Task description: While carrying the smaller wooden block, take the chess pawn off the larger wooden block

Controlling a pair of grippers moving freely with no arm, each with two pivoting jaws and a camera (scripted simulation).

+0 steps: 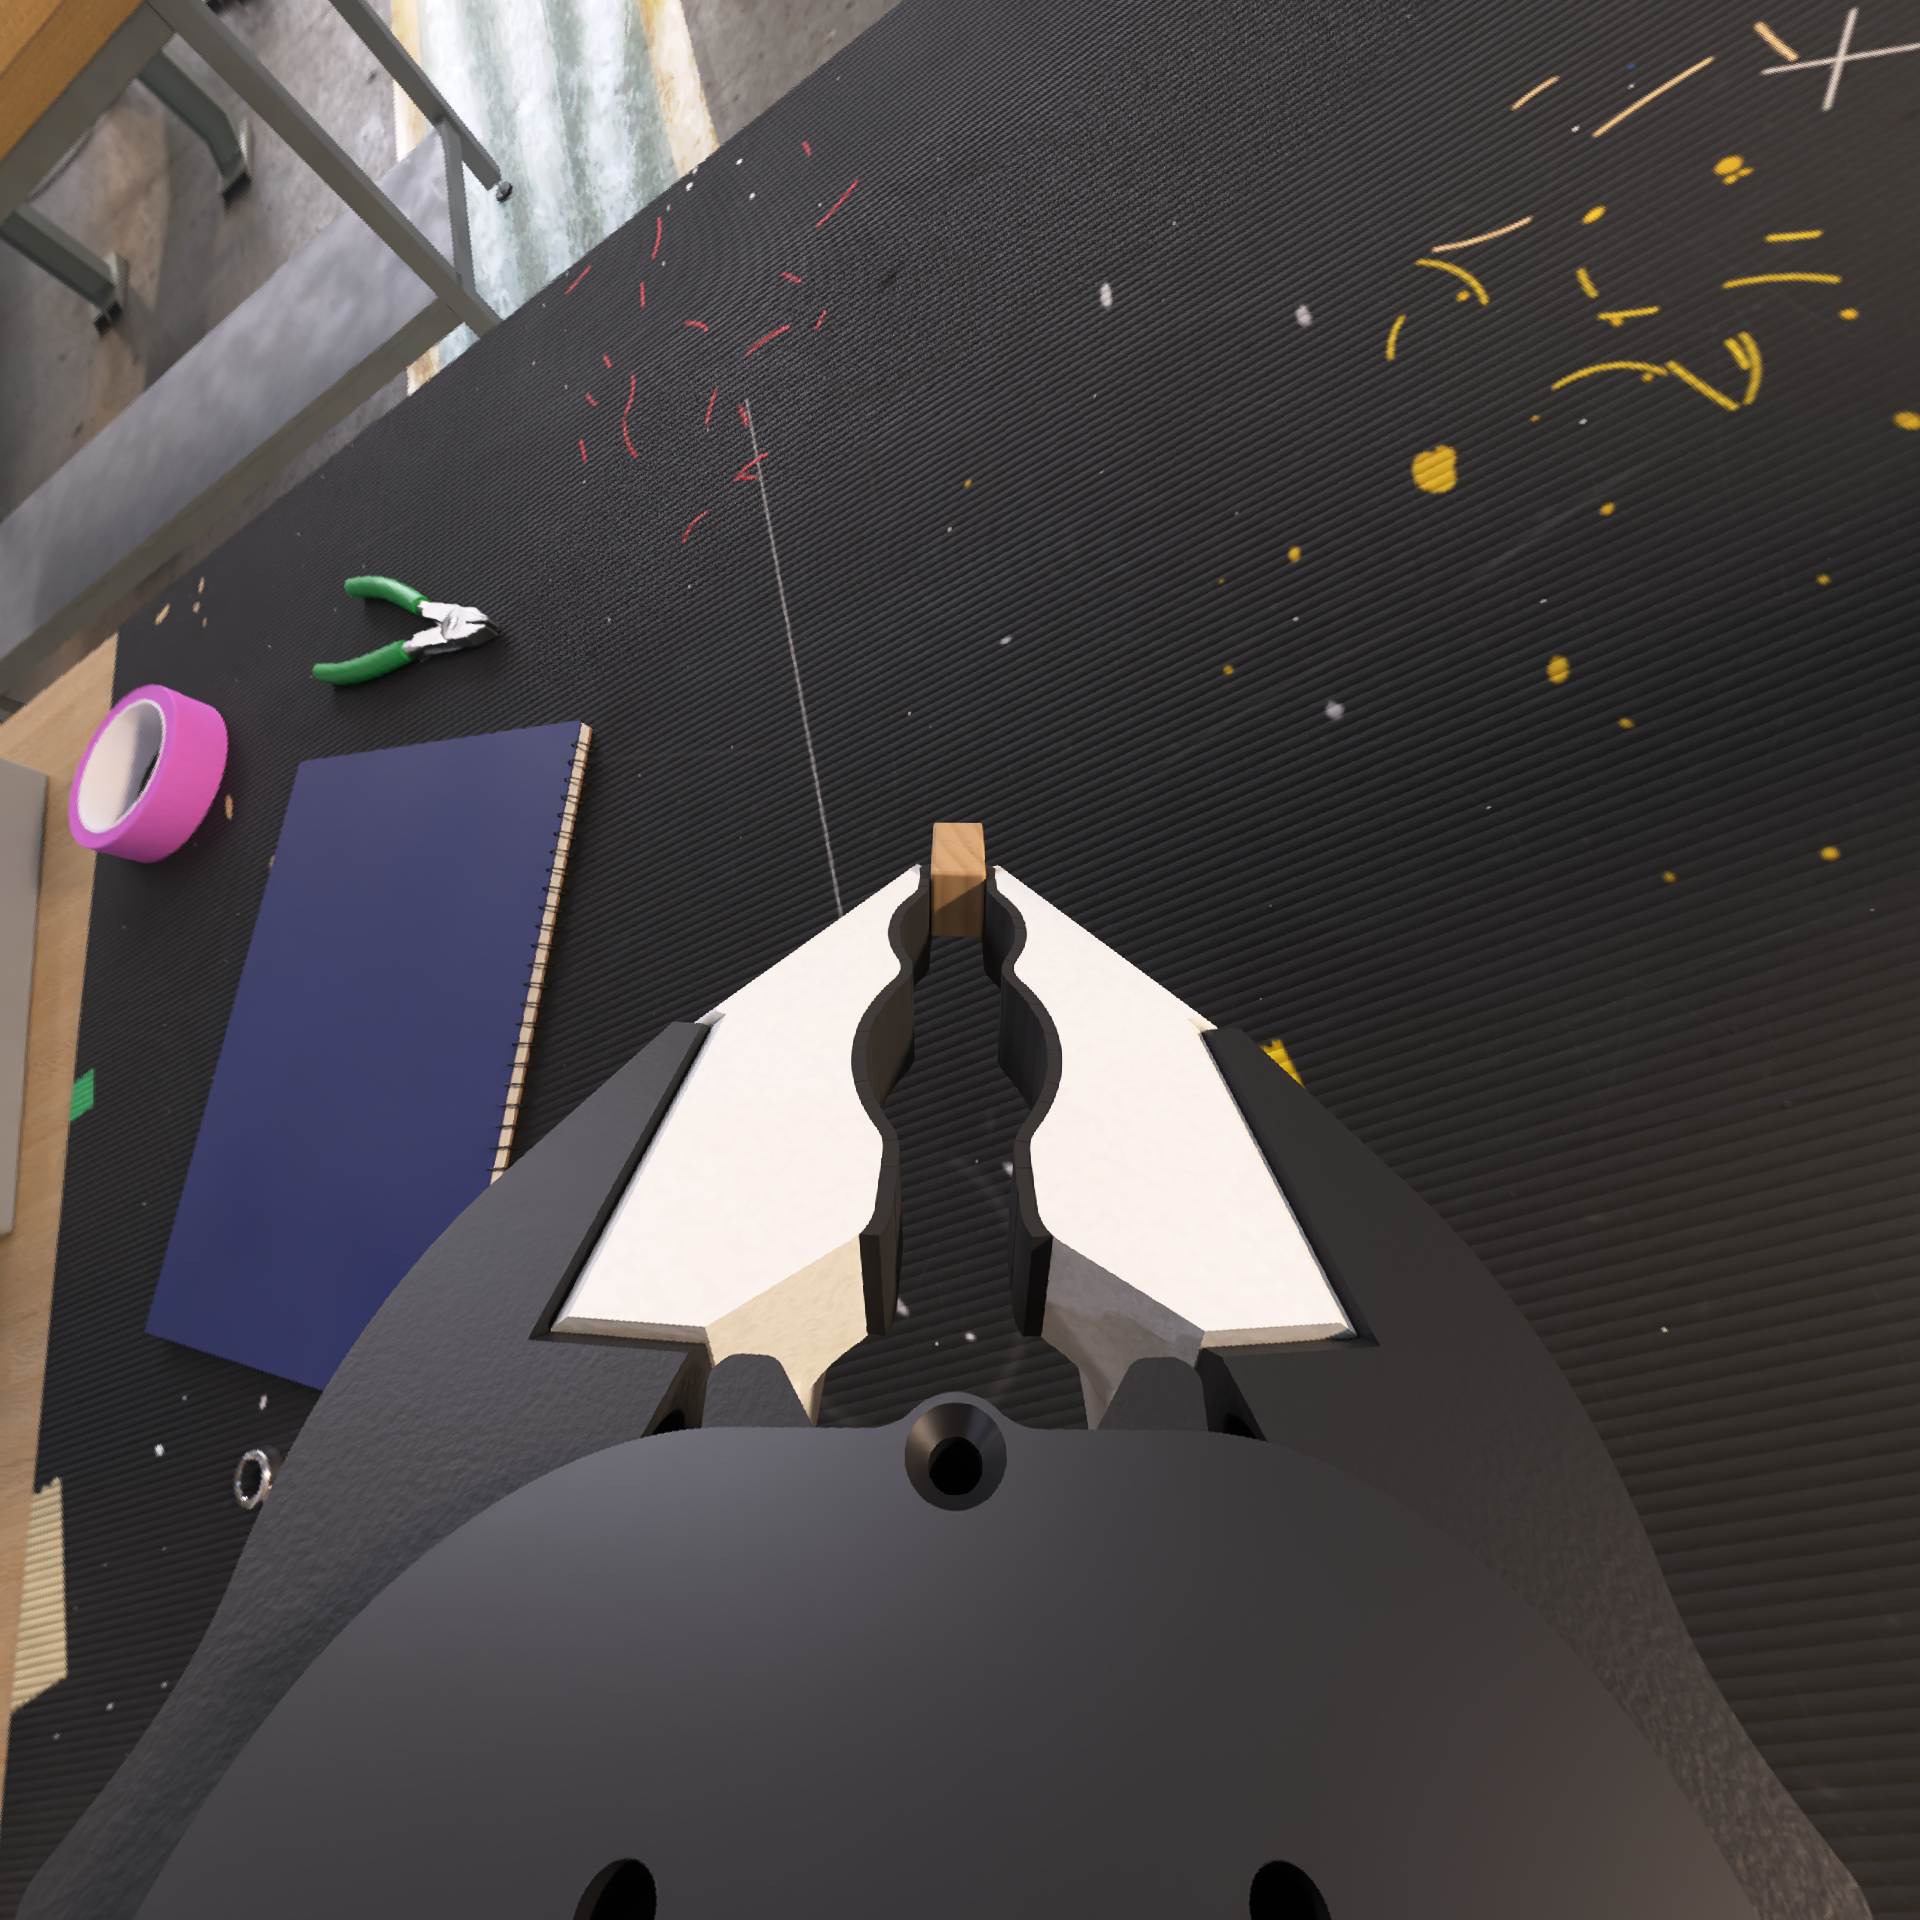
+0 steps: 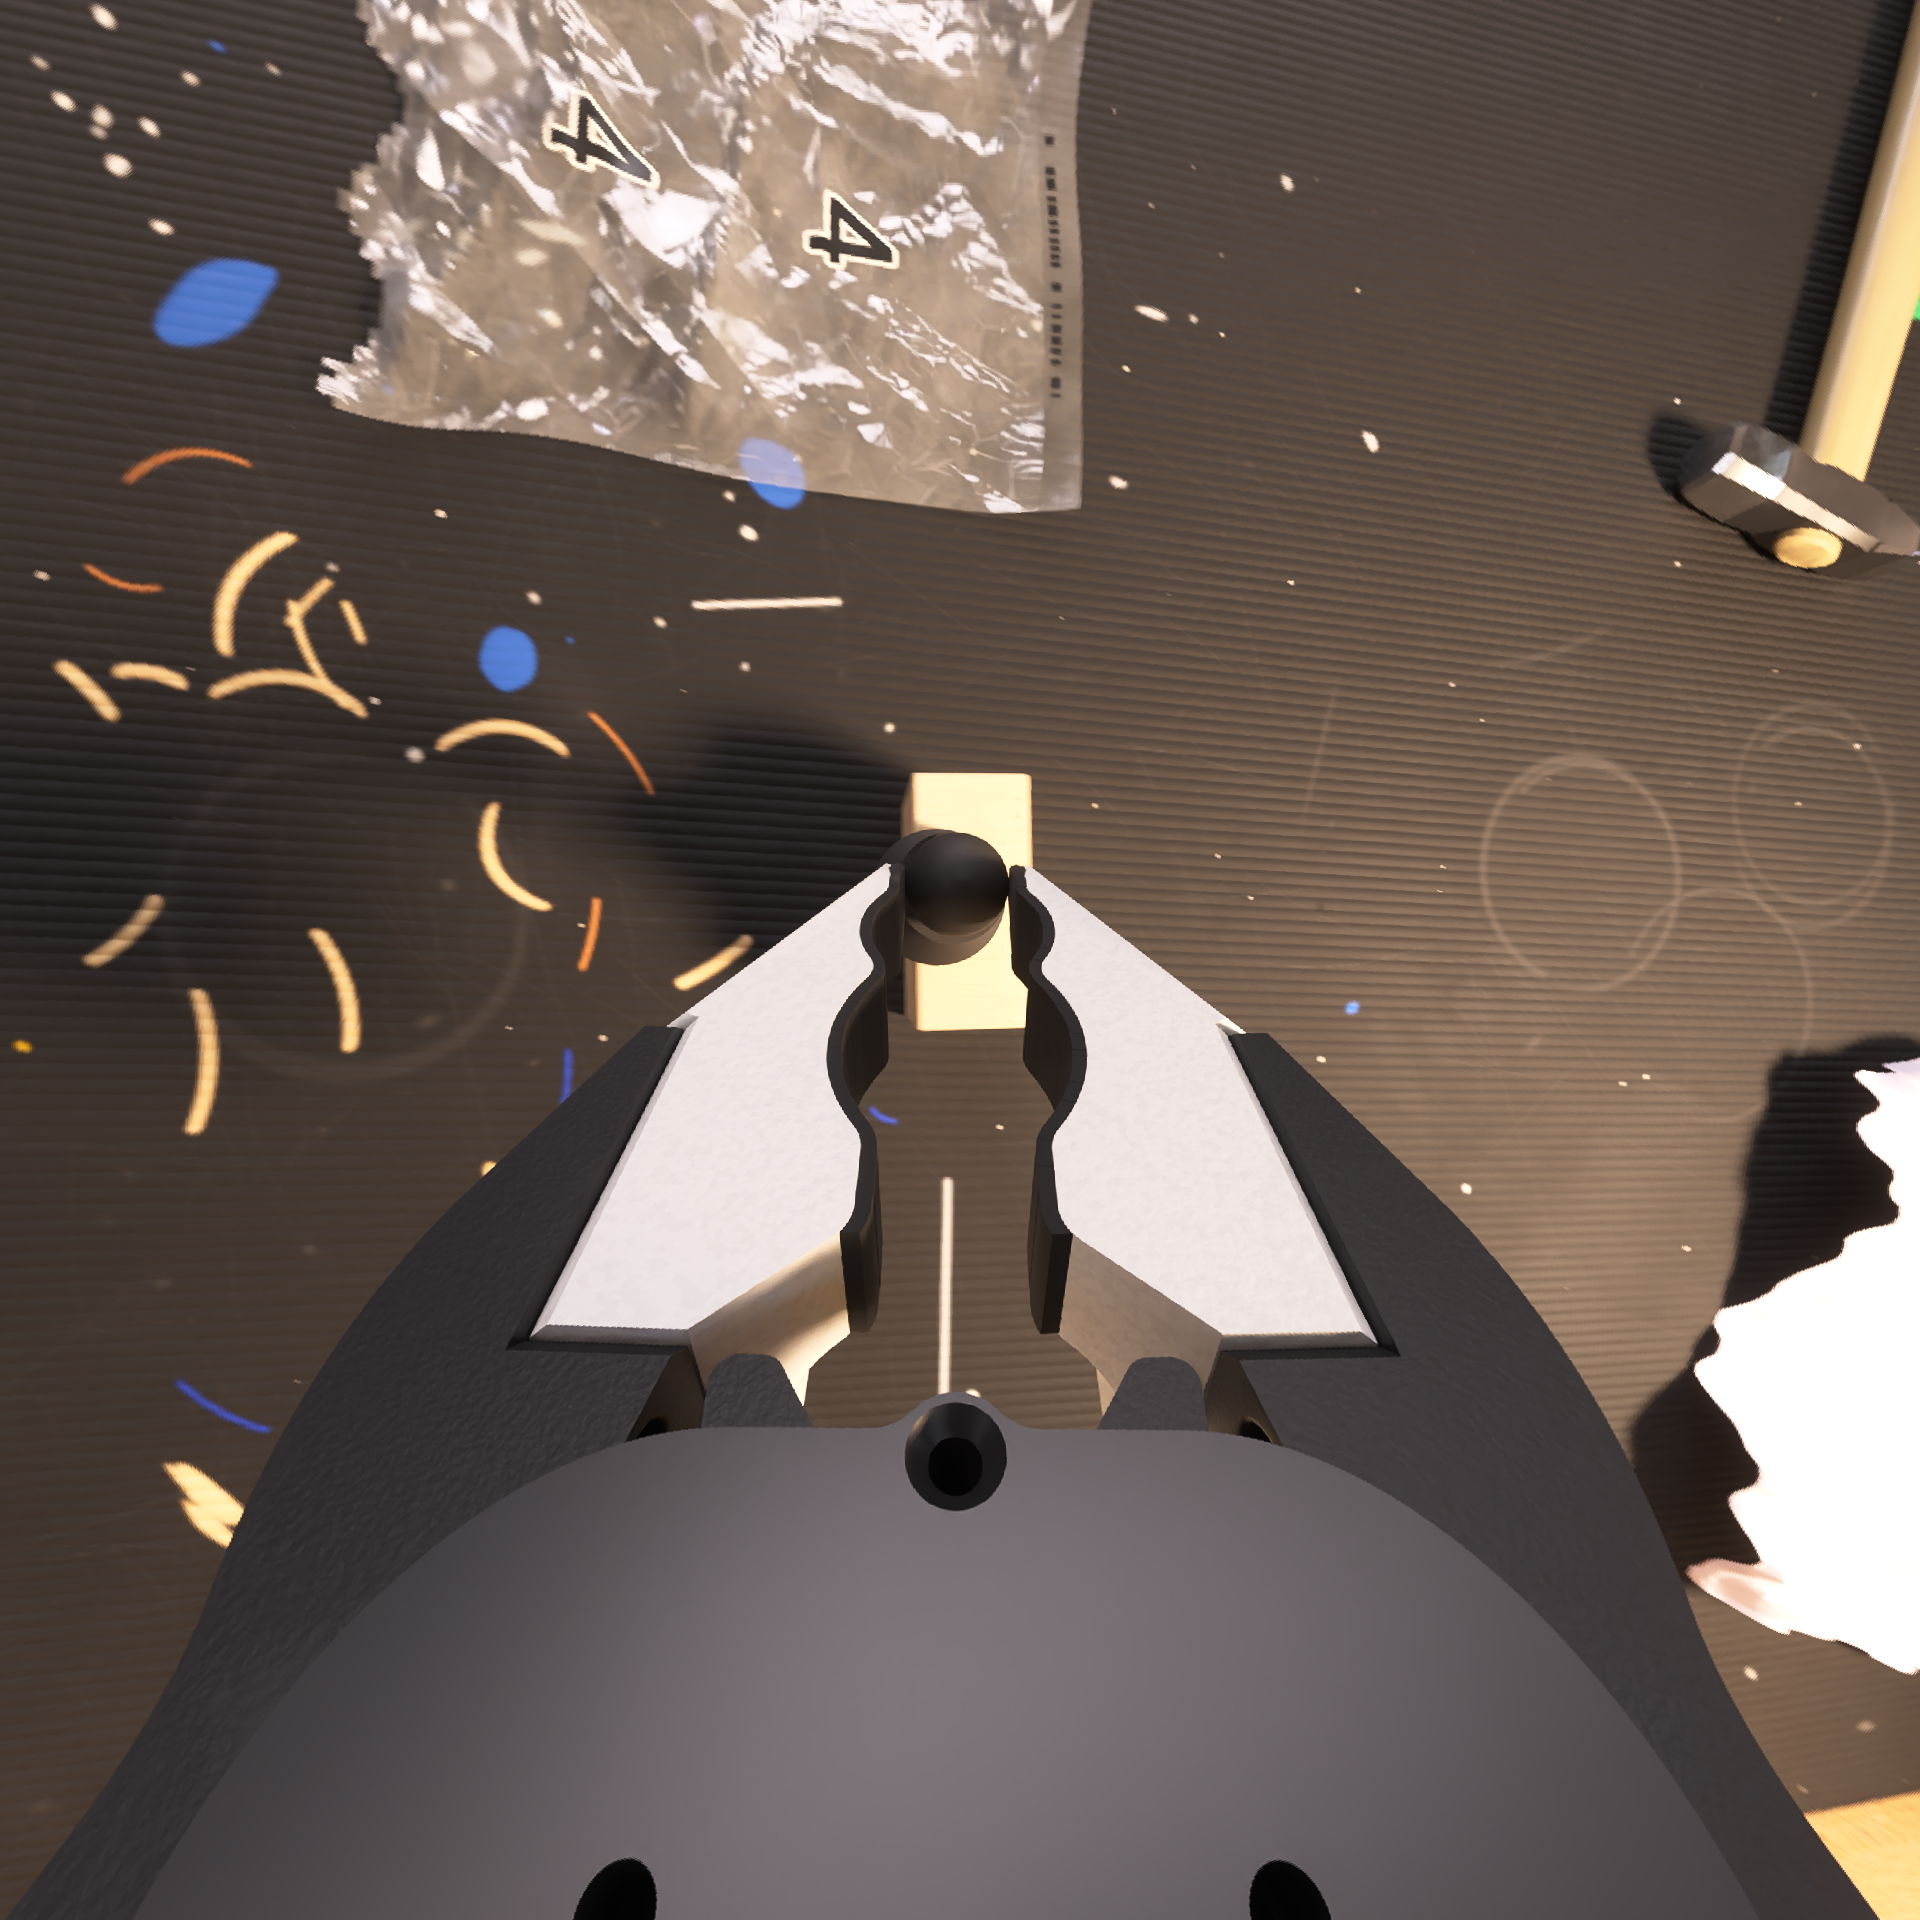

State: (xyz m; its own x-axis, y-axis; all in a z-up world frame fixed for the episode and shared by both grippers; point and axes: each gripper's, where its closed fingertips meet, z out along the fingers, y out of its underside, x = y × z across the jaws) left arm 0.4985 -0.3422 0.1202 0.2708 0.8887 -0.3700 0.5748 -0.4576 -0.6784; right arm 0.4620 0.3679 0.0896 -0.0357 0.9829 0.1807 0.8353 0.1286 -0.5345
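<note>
A black ribbed mat (image 1: 1351, 727) fills both views, flecked with red, yellow, blue and tan marks. In the left wrist view a dark blue spiral notebook (image 1: 384, 1039) lies at about nine o'clock, a roll of pink tape (image 1: 151, 774) just beyond it at its far left corner, and green-handled pliers (image 1: 410, 632) at ten o'clock. In the right wrist view a crumpled clear plastic bag (image 2: 727, 239) spreads at twelve o'clock, a hammer (image 2: 1808, 478) lies at two o'clock and a white crumpled thing (image 2: 1839, 1403) at four o'clock. The larger wooden block (image 2: 971, 810) rests on the mat at centre, just past the right gripper (image 2: 954, 899), whose fingers are closed on the round black head of the chess pawn (image 2: 954, 891); whether the pawn touches the block cannot be told. The left gripper (image 1: 957, 894) pinches the smaller wooden block (image 1: 957, 878) between its tips, above the mat.
</note>
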